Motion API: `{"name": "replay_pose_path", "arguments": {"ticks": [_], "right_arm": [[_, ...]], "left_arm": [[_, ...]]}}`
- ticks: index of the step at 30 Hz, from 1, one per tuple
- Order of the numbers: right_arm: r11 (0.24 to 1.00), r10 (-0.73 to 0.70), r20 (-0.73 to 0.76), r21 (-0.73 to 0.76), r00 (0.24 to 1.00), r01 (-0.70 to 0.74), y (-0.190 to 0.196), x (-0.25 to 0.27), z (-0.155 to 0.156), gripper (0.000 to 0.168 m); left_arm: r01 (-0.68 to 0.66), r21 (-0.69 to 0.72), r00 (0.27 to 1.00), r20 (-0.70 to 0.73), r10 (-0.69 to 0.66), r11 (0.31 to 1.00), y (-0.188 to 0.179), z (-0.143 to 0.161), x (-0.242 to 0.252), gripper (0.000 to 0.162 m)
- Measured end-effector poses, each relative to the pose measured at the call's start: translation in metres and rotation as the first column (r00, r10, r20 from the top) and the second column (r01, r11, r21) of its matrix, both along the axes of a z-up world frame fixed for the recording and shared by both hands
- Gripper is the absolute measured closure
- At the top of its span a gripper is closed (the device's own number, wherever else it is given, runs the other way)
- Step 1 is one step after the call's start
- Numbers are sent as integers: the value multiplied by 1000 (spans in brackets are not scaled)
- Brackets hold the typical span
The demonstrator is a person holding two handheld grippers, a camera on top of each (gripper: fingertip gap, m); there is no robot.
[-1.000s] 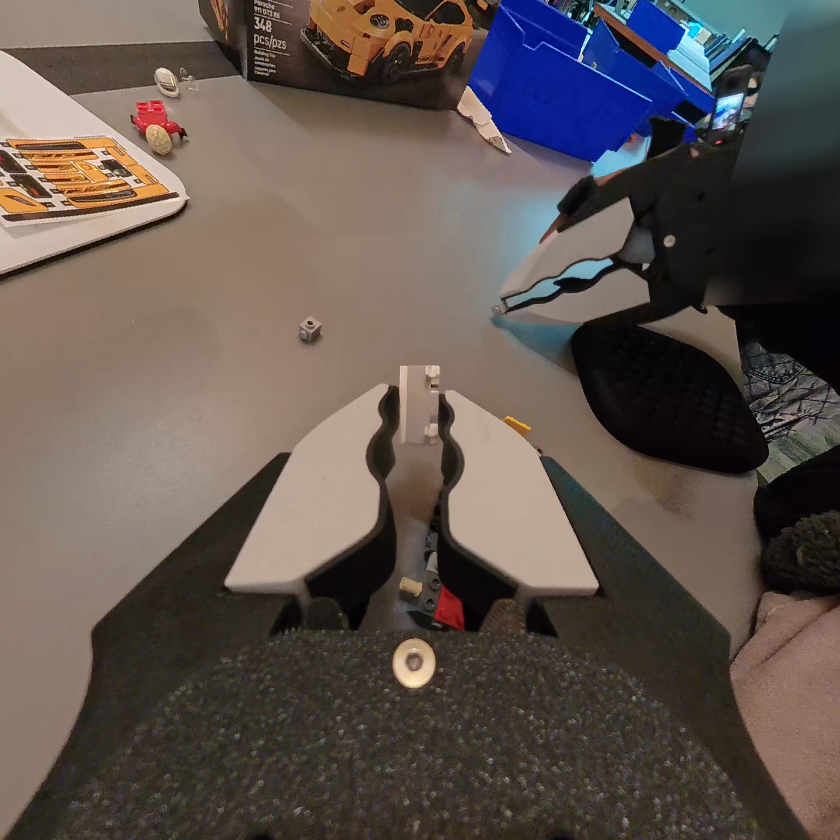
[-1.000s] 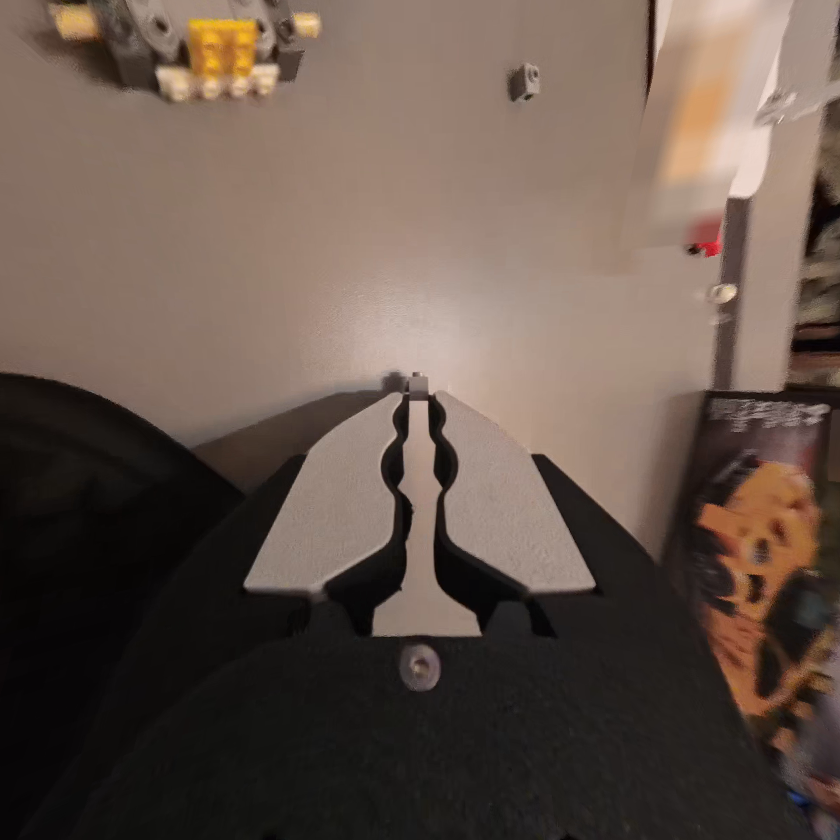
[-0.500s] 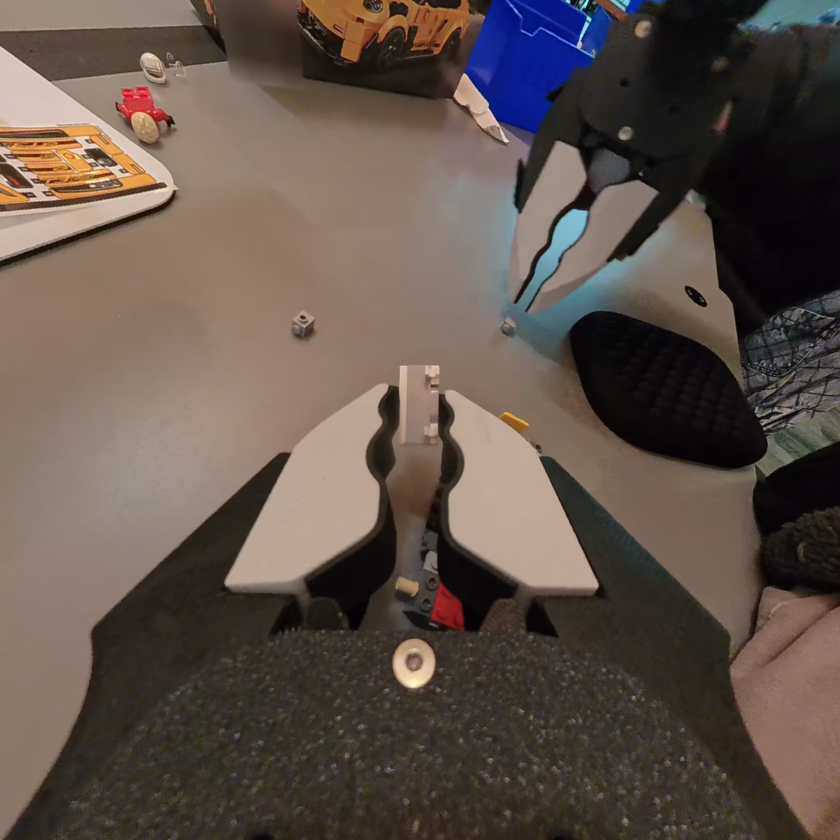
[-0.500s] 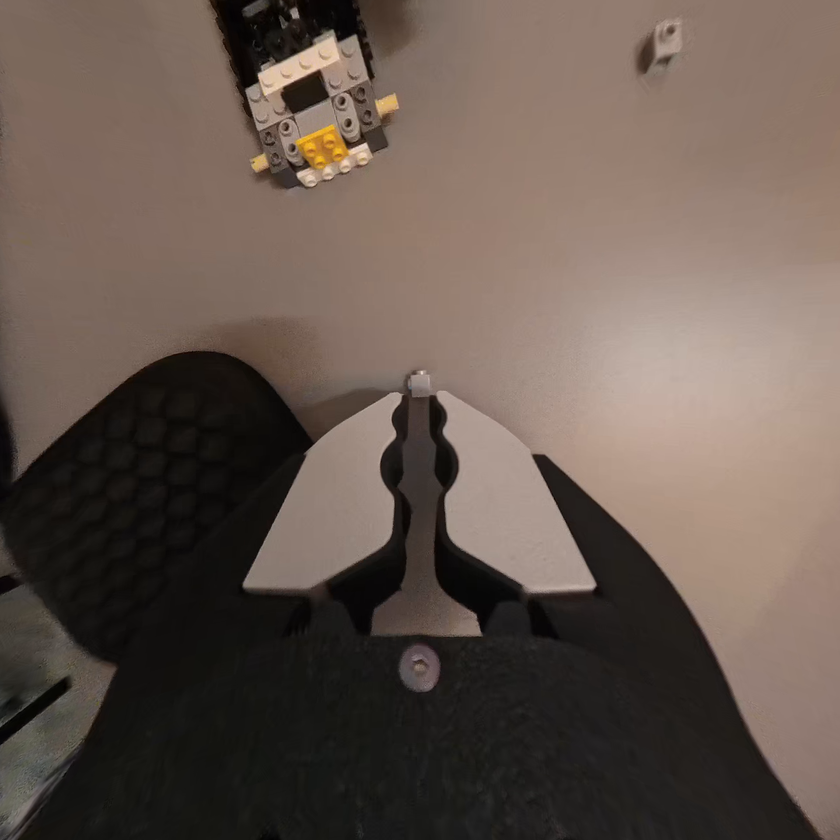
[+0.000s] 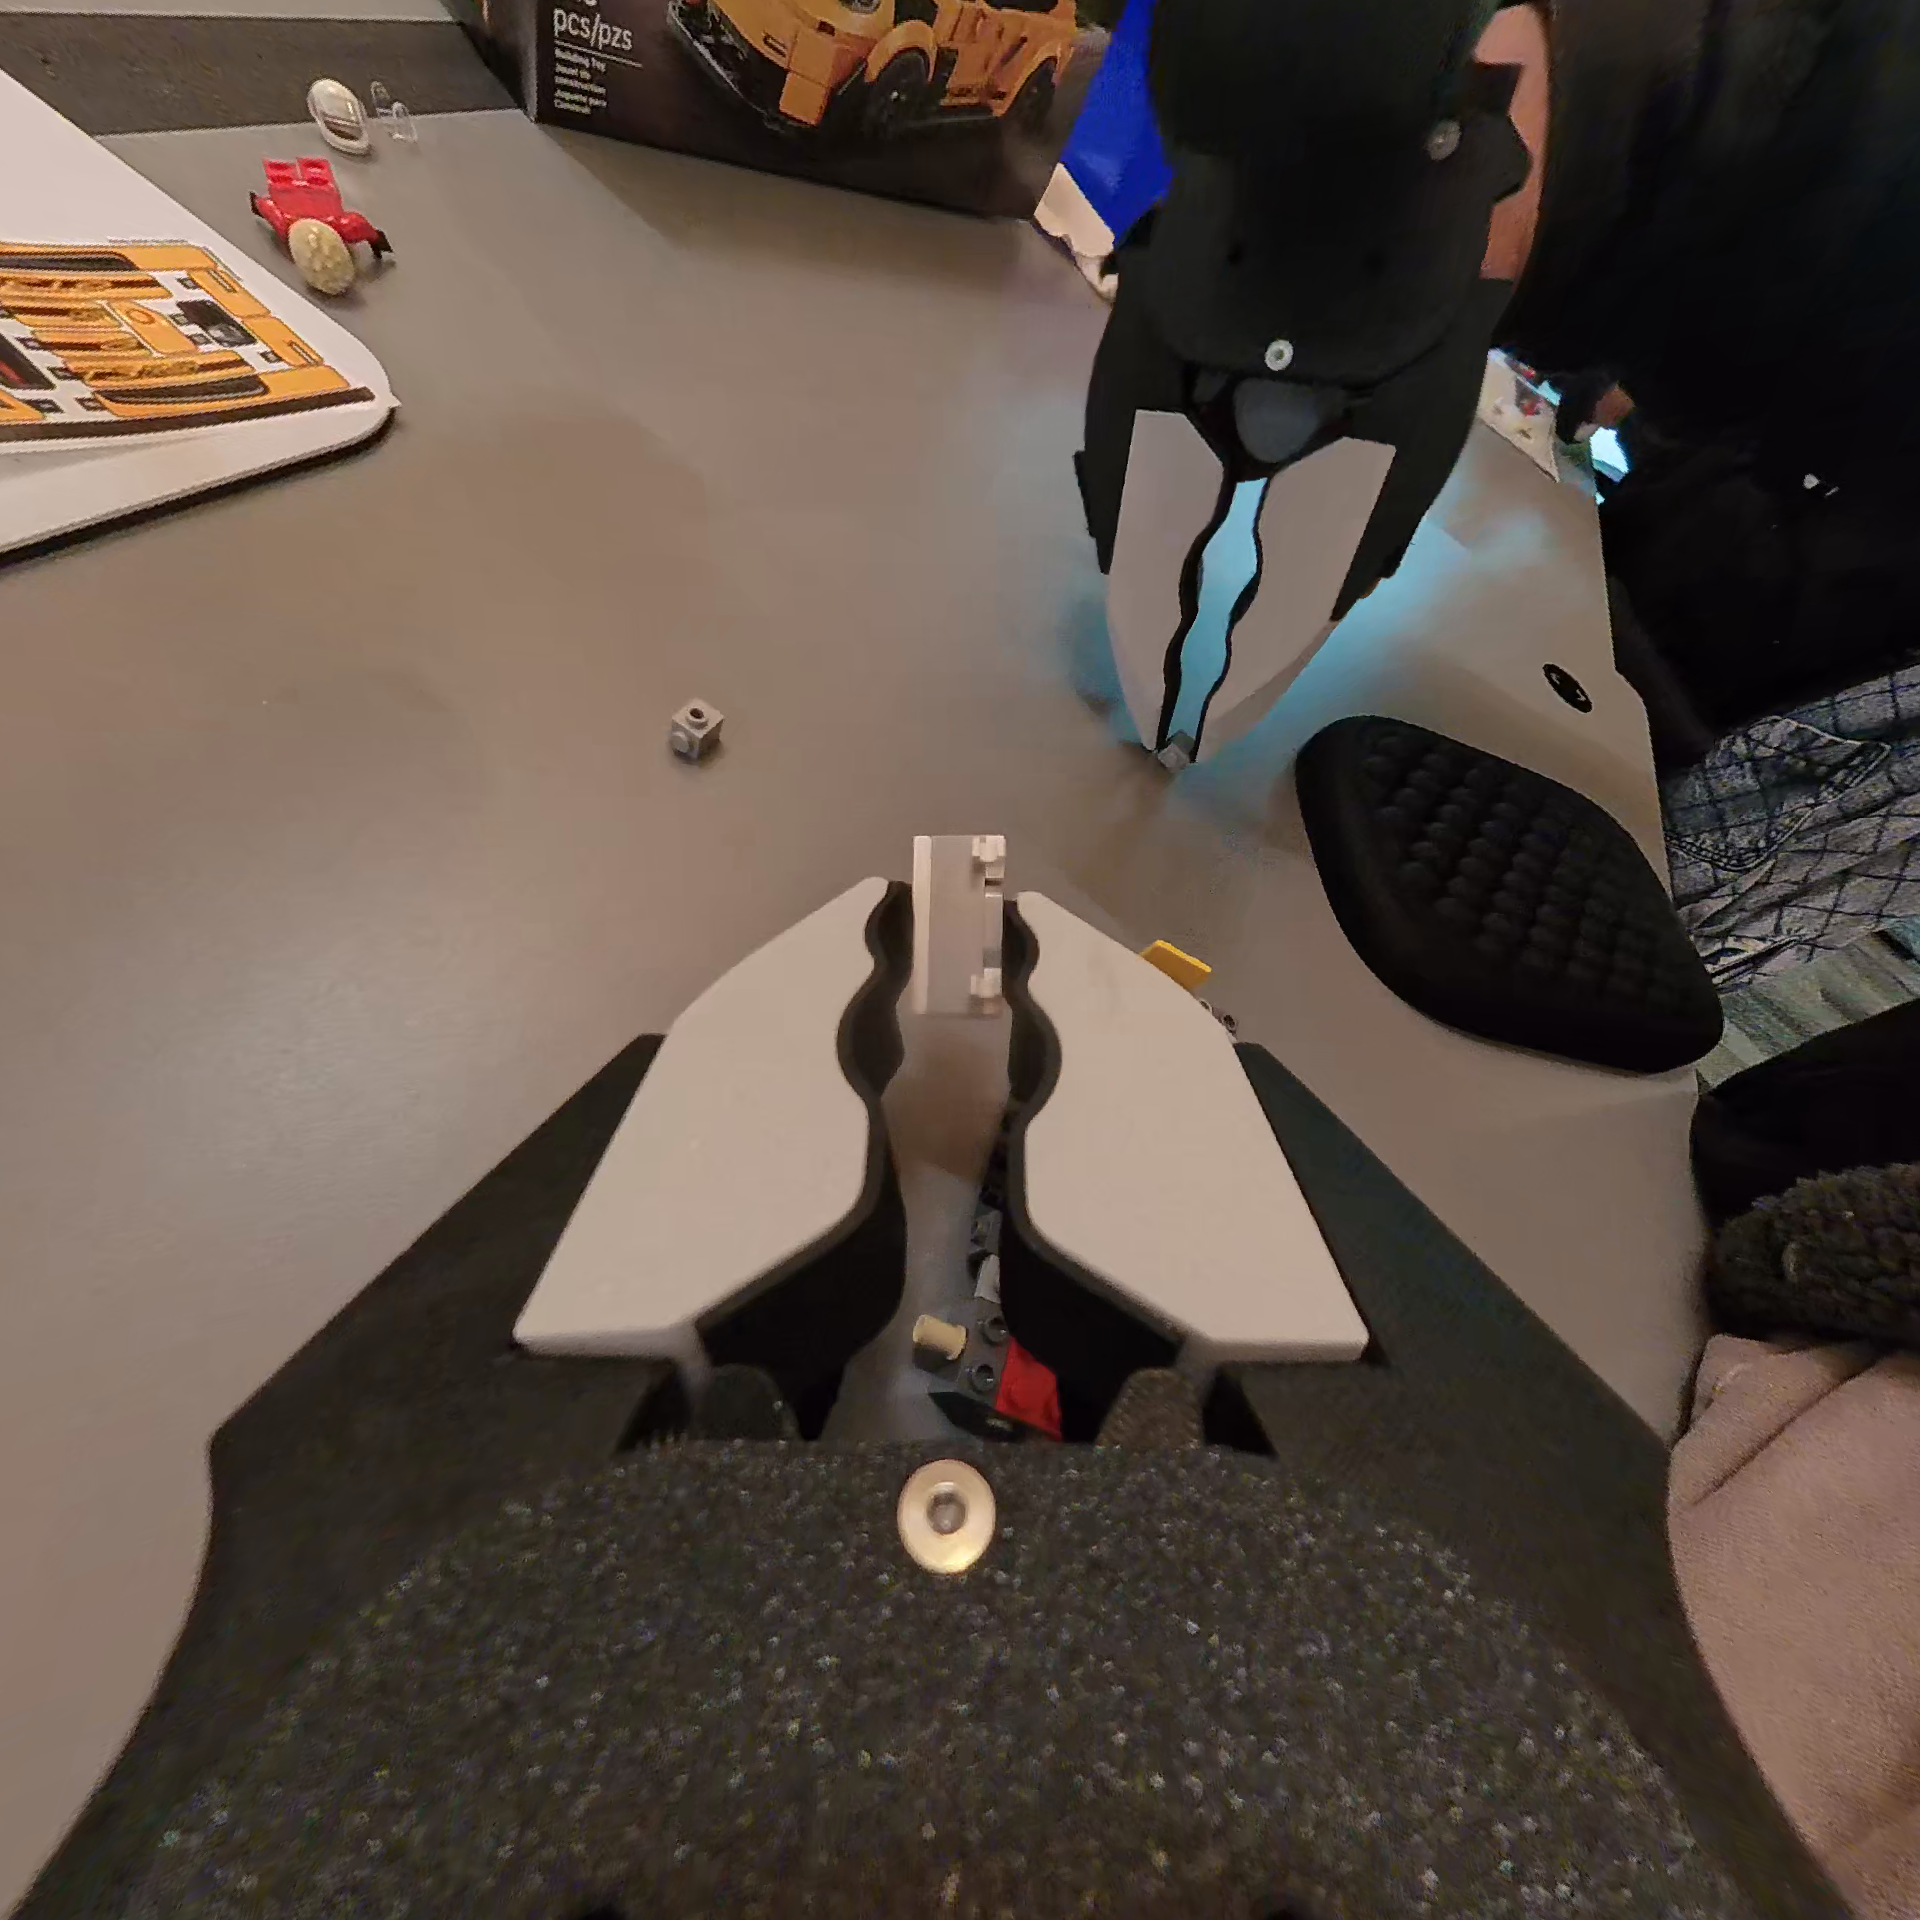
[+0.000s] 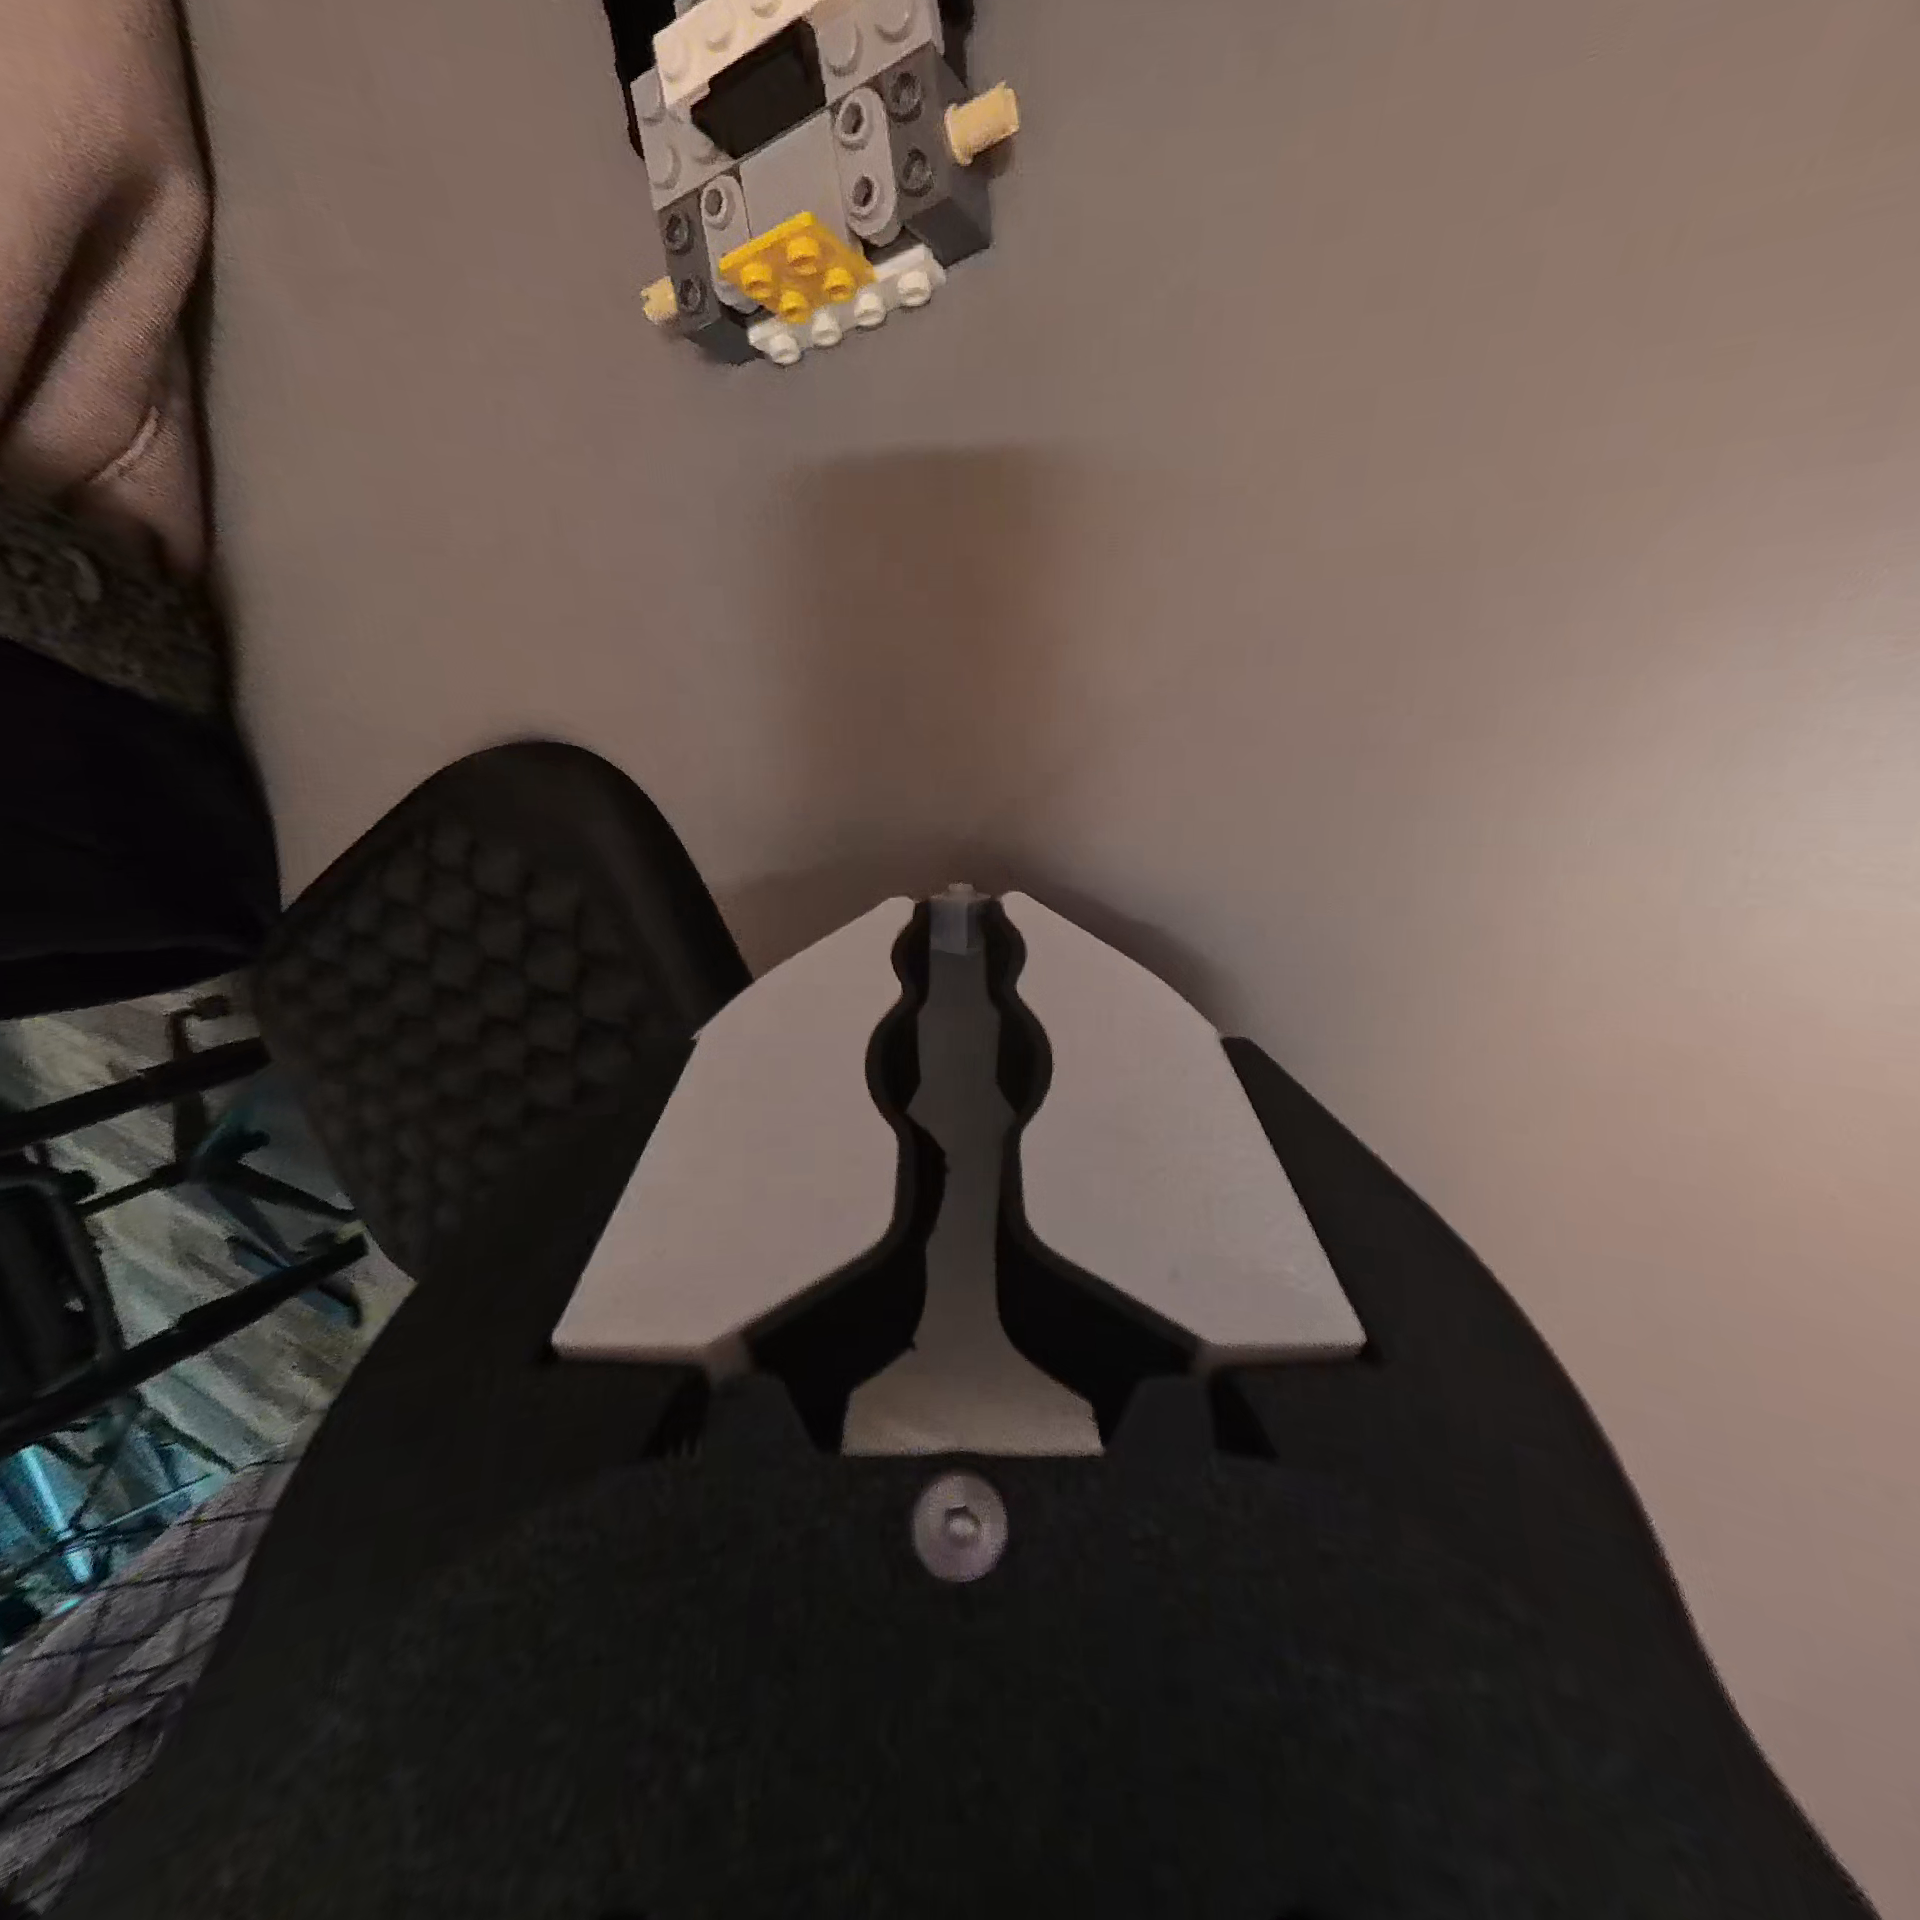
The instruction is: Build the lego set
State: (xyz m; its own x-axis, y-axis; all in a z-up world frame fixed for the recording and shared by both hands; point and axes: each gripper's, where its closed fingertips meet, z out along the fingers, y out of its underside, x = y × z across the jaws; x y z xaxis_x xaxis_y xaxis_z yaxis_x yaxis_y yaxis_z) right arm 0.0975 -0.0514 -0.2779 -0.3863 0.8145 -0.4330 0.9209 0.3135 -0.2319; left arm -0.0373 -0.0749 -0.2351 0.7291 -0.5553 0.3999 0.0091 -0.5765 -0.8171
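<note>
Our right gripper [image 6: 958,914] had swung upright and clamped on the small grey brick [image 6: 956,923]; our left gripper [image 5: 954,914] stayed clamped on the grey plate [image 5: 951,925], ready for joining.

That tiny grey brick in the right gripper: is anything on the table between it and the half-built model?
Nothing visible. In the right wrist view, only bare table lies between the grey brick in the right gripper and the model; the black pad sits off to the side.
</note>
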Motion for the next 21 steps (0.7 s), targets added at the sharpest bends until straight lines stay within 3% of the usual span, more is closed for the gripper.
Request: {"name": "replay_pose_path", "arguments": {"ticks": [8,13,17,21], "right_arm": [[960,72,-136,278,988,-32,-11,7,-3,159],[845,115,-264,532,958,46,4,0,-2,160],[825,99,-287,559,953,83,7,1,-1,157],[854,61,-278,511,959,94,7,4,0,152]], "left_arm": [[7,0,1000,-3,-7,1000,-1,0,1,146],[13,0,1000,-8,-13,1000,-2,-1,3,146],[16,-2,1000,-12,-16,1000,-2,-2,4,146],[14,-3,1000,-12,-15,1000,-2,-2,4,146]]}}
